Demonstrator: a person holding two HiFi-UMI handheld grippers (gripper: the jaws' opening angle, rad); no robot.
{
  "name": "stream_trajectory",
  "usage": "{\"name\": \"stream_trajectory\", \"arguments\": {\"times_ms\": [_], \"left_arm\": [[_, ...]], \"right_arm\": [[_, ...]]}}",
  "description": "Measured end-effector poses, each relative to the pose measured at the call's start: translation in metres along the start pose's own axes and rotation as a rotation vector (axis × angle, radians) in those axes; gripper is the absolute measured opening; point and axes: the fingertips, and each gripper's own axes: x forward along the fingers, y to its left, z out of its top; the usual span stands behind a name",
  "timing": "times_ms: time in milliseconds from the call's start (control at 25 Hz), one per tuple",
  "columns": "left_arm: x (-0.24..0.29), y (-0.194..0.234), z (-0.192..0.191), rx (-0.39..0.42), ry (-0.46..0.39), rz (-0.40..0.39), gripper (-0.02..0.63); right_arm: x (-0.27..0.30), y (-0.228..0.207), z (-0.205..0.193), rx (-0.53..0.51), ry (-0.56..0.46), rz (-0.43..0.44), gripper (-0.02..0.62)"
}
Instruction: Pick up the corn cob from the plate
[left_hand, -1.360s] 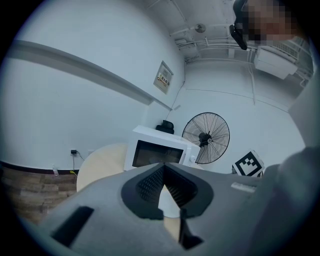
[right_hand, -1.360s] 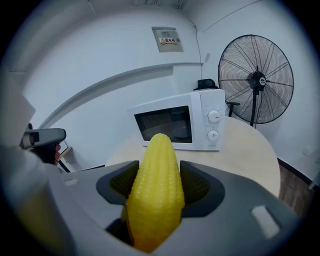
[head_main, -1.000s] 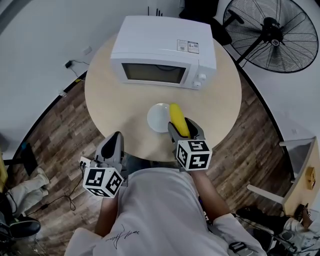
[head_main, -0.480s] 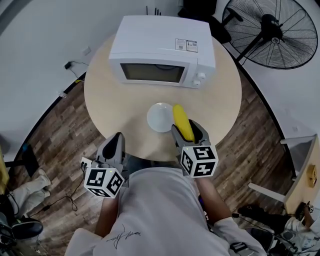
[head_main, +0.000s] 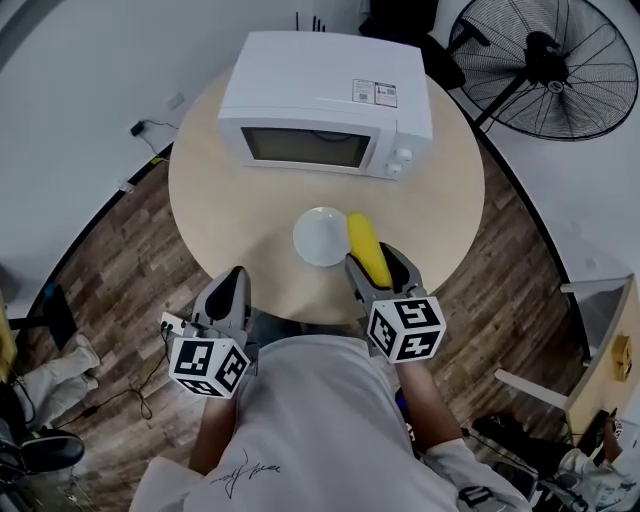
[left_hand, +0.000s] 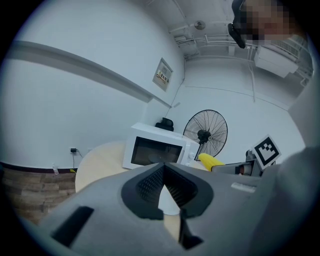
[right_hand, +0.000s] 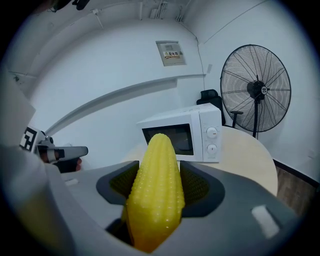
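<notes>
Gripping the corn cob, the right gripper has its two dark ribbed pads pressed against the cob's sides, the jaws parted only by the cob's own thickness. The cob's blunt yellow tip sticks out past the jaws and points toward the microwave.

From the head view, the right gripper sits at the near edge of the round table, with its marker cube close to the person's white shirt. The corn cob is off the plate, held just beside its right rim. The small white plate shows only its own bare face.

The left gripper hovers at the table's near left edge, well apart from the plate. In its own view the left gripper has its pad tips drawn together, with a thin wedge of gap behind them and nothing between them.

Farther back on the table stands the white microwave, its door closed and its window dark. Beyond the table, on the floor to the right, stands a black fan.
</notes>
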Motion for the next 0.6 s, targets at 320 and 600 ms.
{"name": "stream_trajectory", "arguments": {"times_ms": [320,600], "left_arm": [[0.003,-0.004,0.005,0.006,-0.01,-0.012,-0.002],[0.003,-0.011,0.01,0.015,-0.019,-0.019,-0.002]], "right_arm": [[-0.004,0.0,0.009,-0.008,-0.009,0.045,0.27],[-0.01,-0.008,0.014,0.01,-0.007,0.067,0.27]]}}
